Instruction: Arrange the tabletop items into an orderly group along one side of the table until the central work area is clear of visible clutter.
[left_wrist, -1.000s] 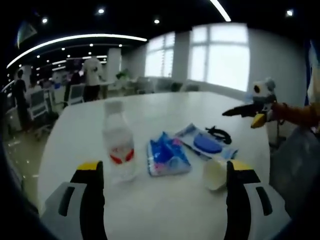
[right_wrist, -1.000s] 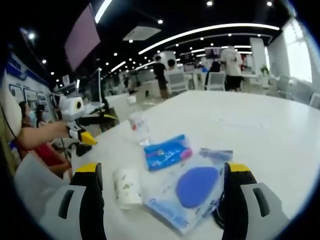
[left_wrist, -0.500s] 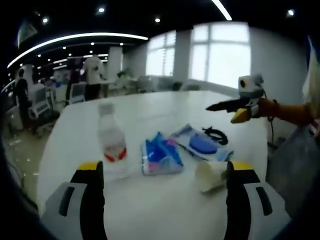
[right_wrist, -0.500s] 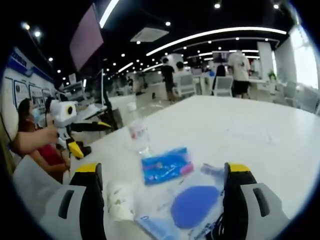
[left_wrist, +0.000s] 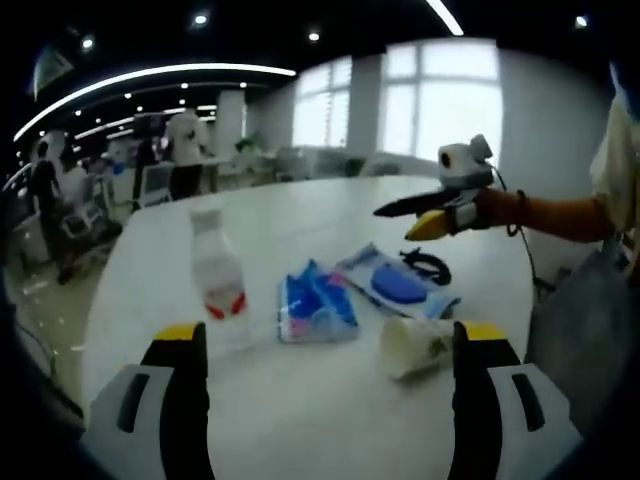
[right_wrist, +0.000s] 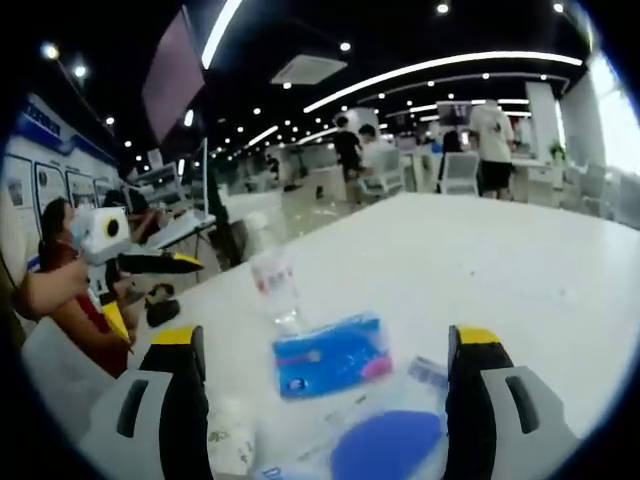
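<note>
A white table (left_wrist: 300, 215) carries a small cluster of items near its close edge. In the left gripper view, a clear water bottle (left_wrist: 217, 282) with a red label stands upright at the left of the group. Just beside it lies a blue tissue pack (left_wrist: 315, 303), and next to that a clear plastic bag with a blue round pad (left_wrist: 398, 283) inside. A black cable (left_wrist: 427, 266) lies curled at the far side of the bag. A white paper cup (left_wrist: 417, 346) lies tipped on its side near the right jaw.

The left gripper (left_wrist: 325, 410) hovers low over the table, its 2 jaws spread wide and holding nothing. The right gripper (left_wrist: 415, 212) comes in from the right, held above the bag and the cable, gripping nothing; its jaws look nearly closed there.

In the right gripper view, the right gripper (right_wrist: 325, 410) shows its 2 jaws wide apart and empty, above the tissue pack (right_wrist: 330, 355), the bag's blue pad (right_wrist: 385, 445) and the cup (right_wrist: 228, 445). The bottle (right_wrist: 274, 288) stands beyond the tissue pack. The left gripper (right_wrist: 140, 264) shows at the left, held in a hand (right_wrist: 40, 290). People stand among desks in the background.
</note>
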